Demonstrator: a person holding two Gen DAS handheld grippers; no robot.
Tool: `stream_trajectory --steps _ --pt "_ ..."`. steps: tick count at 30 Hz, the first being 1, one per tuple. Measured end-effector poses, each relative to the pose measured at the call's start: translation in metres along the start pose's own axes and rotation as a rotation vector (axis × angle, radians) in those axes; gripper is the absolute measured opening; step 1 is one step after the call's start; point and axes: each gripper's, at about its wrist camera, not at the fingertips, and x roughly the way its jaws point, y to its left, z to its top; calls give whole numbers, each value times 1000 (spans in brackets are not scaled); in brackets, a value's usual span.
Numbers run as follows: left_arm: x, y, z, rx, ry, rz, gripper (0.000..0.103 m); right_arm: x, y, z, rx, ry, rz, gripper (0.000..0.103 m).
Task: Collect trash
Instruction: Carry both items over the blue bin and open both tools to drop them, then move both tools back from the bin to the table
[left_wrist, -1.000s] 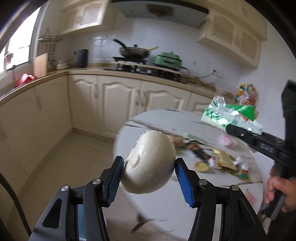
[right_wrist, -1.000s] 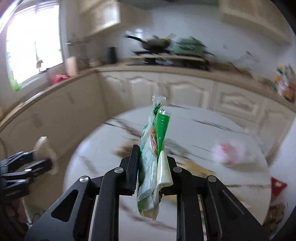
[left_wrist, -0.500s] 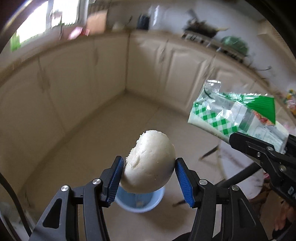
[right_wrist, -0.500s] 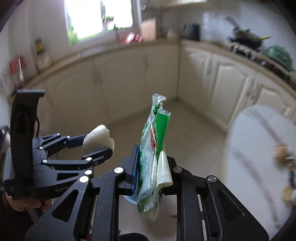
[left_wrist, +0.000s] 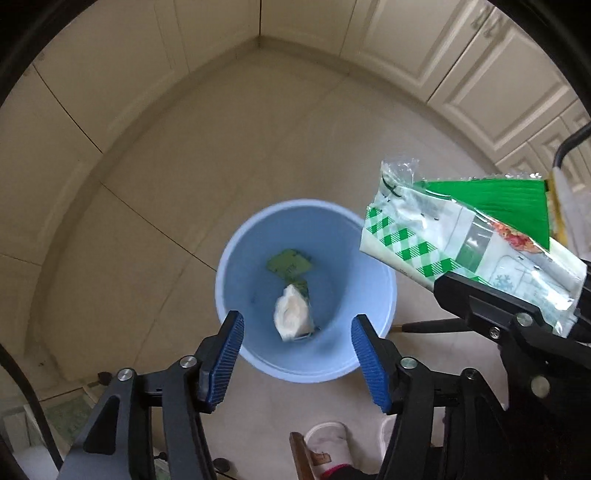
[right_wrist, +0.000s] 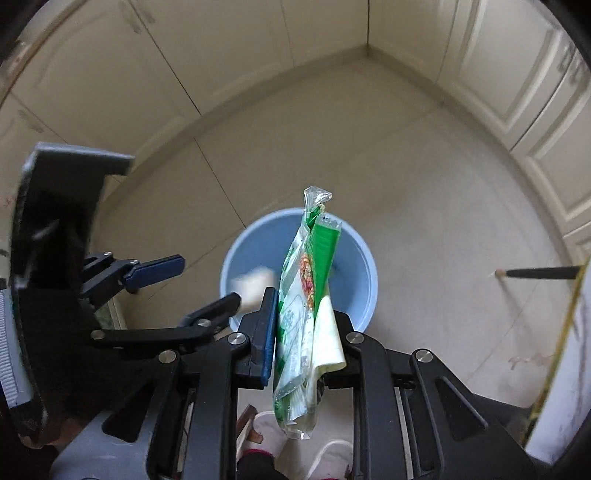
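Below, bun (left_wrist: 291, 312) inside blue bucket (left_wrist: 373, 266).

- Beige tiled floor (left_wrist: 221, 155) spread far beyond the jaws.
- Cream cabinet doors (right_wrist: 517, 92) rising farther out, meeting at a corner.
- White slippers (left_wrist: 327, 443) below and behind the jaws.

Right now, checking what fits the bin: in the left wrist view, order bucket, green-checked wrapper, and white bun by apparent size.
1. Blue bucket
2. Green-checked wrapper, nearer the camera, so unsure against the bucket
3. White bun
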Motion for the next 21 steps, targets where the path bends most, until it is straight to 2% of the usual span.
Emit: stream_trajectory --steps 3,8,9,12,15,19,21 --pt "11 -3 14 -8 29 25 61 14 -15 4 18 35 26 19" --pt "-2 5 24 -47 11 66 65 30 -22 19 28 67 42 24" --pt "-6 0 35 -52 8 72 65 29 -23 19 24 64 47 26" --pt "-23 2 34 -79 -20 87 65 23 -22 23 21 44 65 38" --pt "-57 12 25 -118 -80 88 65 2 -12 18 9 -2 66 41" --pt "-121 -2 4 -150 -188 109 66 -50 10 18 -23 -112 36 59" --pt "-157 -13 -16 -164 -255 111 67 -84 17 14 -43 -177 19 61"
